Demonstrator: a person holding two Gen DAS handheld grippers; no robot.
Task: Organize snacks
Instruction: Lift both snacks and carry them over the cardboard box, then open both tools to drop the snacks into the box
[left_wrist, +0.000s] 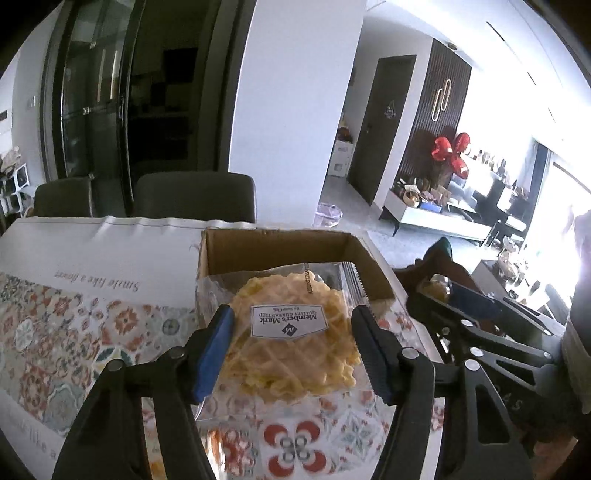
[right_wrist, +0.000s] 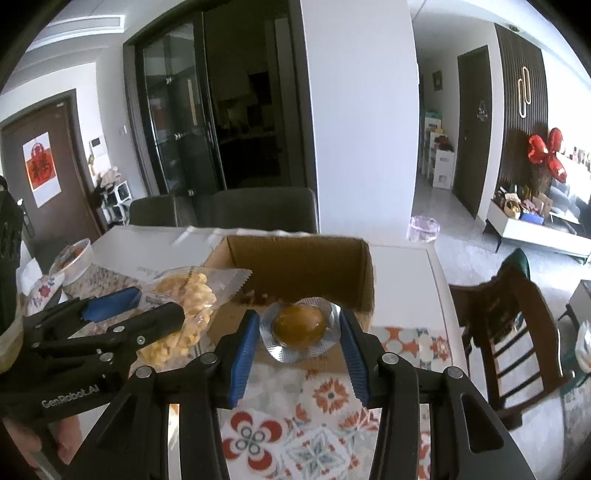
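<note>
1. The left gripper (left_wrist: 291, 332) pinches a clear crinkly packet (left_wrist: 284, 332) holding a lumpy yellow round waffle-like snack; its white label reads away from the camera and its serrated end points toward the box
2. The right gripper (right_wrist: 299, 332) clamps a silvery foil blister (right_wrist: 301, 347) with a smooth amber dome, held by its flat rim
3. Both snacks hang above the patterned tablecloth (right_wrist: 328, 398), just before the open brown cardboard box (right_wrist: 295, 258); red-wrapped items lie inside, too small to tell
</note>
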